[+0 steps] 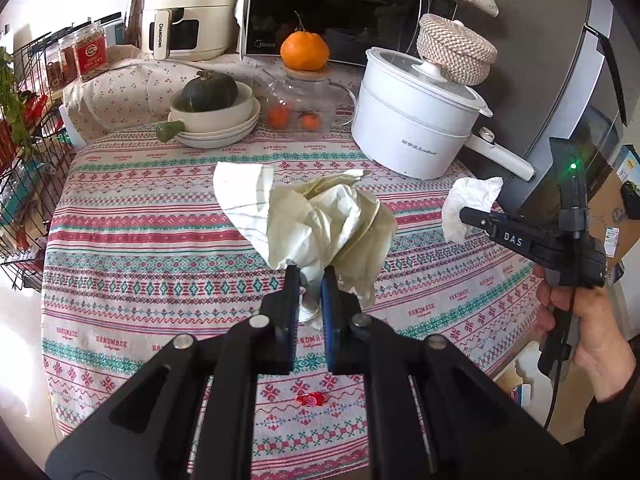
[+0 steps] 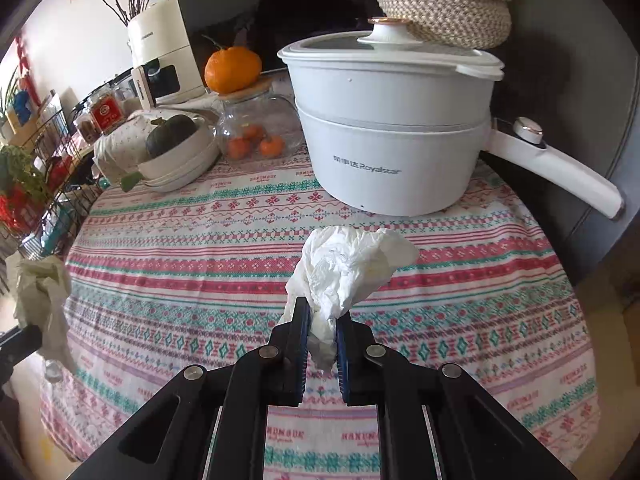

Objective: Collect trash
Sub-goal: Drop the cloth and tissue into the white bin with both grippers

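My left gripper (image 1: 309,274) is shut on a bunch of crumpled cream and white paper (image 1: 320,216), held above the patterned tablecloth (image 1: 160,240). The same bunch shows at the left edge of the right wrist view as crumpled paper (image 2: 40,296). My right gripper (image 2: 323,312) is shut on a crumpled white tissue (image 2: 348,268), lifted off the cloth in front of the white pot. In the left wrist view that right gripper (image 1: 466,215) reaches in from the right with the white tissue (image 1: 468,204) at its tip, held by a person's hand (image 1: 588,332). A small red wrapper (image 1: 311,399) lies on the cloth near the front edge.
A white electric pot (image 2: 392,144) with a long handle stands at the back right, a woven basket (image 2: 444,4) behind it. A glass jar of oranges (image 1: 298,108), stacked bowls with a green squash (image 1: 212,112), an air fryer (image 1: 188,12) and a microwave (image 1: 340,4) line the back. A wire rack (image 1: 24,160) stands left.
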The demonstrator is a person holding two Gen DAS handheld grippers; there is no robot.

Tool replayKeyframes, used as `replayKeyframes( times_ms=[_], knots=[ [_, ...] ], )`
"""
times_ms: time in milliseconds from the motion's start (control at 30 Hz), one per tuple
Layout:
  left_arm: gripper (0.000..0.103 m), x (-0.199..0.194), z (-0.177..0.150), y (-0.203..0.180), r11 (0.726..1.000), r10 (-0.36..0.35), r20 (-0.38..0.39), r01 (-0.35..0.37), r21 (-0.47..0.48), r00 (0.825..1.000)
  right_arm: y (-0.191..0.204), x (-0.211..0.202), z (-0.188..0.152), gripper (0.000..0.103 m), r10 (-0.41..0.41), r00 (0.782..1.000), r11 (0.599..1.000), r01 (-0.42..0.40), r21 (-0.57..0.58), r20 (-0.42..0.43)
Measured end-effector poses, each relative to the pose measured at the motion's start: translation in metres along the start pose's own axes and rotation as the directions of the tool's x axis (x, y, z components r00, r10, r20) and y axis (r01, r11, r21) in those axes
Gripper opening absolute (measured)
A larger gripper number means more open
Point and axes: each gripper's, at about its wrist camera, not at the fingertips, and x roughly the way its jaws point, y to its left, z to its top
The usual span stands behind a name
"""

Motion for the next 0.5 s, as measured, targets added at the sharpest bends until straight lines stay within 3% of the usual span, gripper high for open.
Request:
replayKeyframes(
  times_ms=[300,500],
  knots=[
    [0.011,-0.019,-0.012,-0.040,0.995,-0.081,0.017,0.080,0.062,0.997,-0.023,-0.083,-0.041,0.012,-0.007,1.000,1.000,0.007,-0.004,0.027],
    [0.011,-0.021,-0.029,-0.070,0.983,-0.149,-0.022,0.151,0.106,0.989,-0.041,-0.120,-0.075,0.012,0.002,1.000,1.000,-0.002,0.030,0.002]
  ],
)
